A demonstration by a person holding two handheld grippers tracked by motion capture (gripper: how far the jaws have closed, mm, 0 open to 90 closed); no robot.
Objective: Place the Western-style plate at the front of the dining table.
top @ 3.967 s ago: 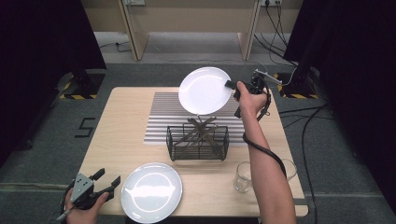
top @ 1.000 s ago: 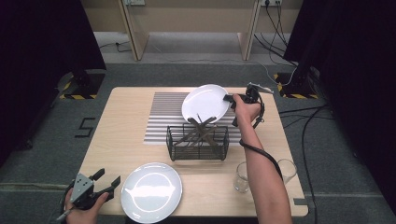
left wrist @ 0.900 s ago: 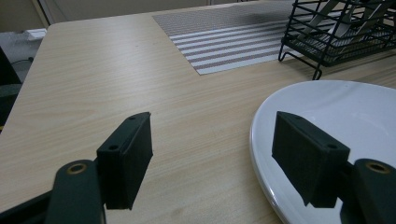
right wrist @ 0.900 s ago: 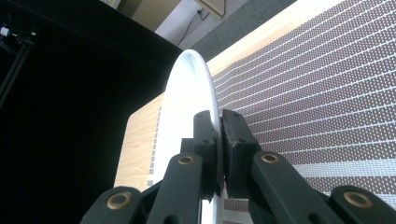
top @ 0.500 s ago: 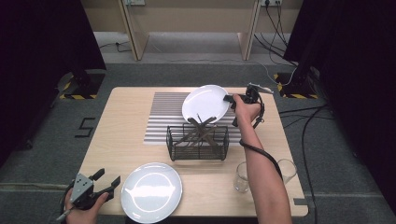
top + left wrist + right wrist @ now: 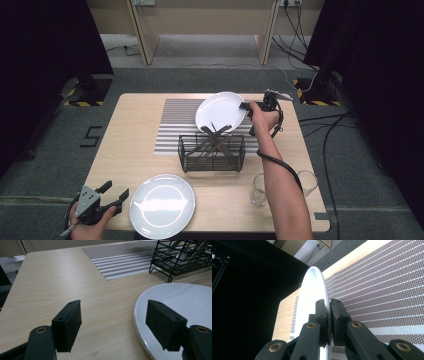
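plate: white, round, glossy, tilted on edge above rack | right gripper: clenched on its rim | left gripper: released, near second plate

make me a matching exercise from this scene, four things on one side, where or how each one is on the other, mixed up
Things
1. held plate
2. flat plate
3. wire rack
4. two glasses

Places or states
A. standing by the table's near right edge
B. pinched at its rim by the right gripper, tilted above the rack
C. lying on the table beside the open left gripper
D. standing mid-table, at the striped mat's near edge

Pairs: 1-B, 2-C, 3-D, 4-A
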